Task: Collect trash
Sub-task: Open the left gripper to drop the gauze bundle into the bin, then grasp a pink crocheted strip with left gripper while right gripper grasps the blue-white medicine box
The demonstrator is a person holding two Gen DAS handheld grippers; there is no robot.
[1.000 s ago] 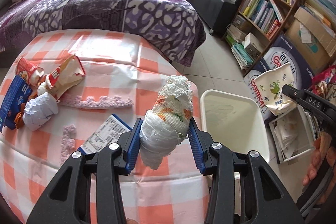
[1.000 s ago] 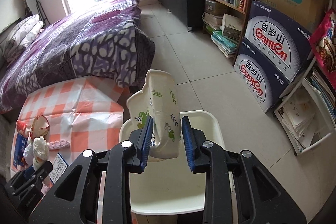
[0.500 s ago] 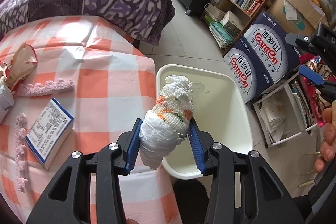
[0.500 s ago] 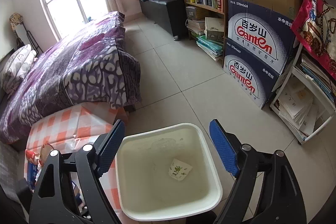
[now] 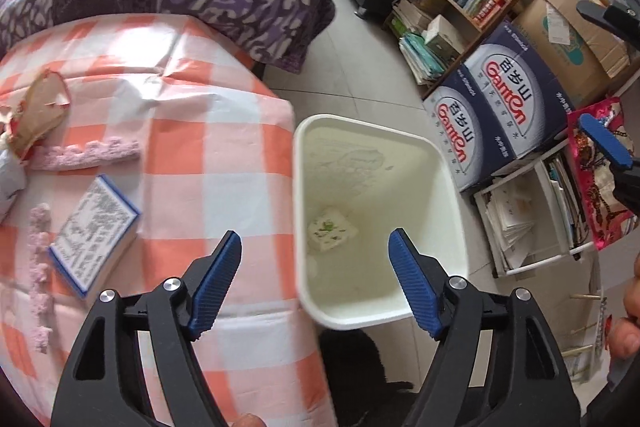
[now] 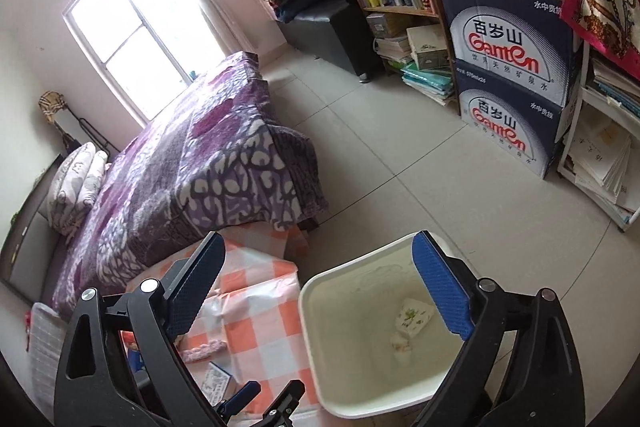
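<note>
Both tongs, left [image 5: 314, 251] and right [image 6: 316, 255], have just been opening and now stand released with nothing between their pads, hanging over the white bin [image 5: 448, 163] beside the checked bench [image 5: 208, 147]. Two pieces of trash, a leaf-printed wrapper [image 6: 414, 315] and a crumpled white wad [image 6: 401, 343], lie on the bin's bottom. Farther off, a small box [image 5: 94, 229] and a torn packet [image 5: 40, 111] lie on the bench.

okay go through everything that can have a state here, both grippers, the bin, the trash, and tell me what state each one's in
Left gripper: open, empty, jaws just opened.
Right gripper: open, empty, jaws just opened.
Waste bin: uncovered, two pieces inside.
Leaf-print wrapper: lying in bin.
Crumpled plastic wad: lying in bin.
Blue-edged box: flat on table.
</note>
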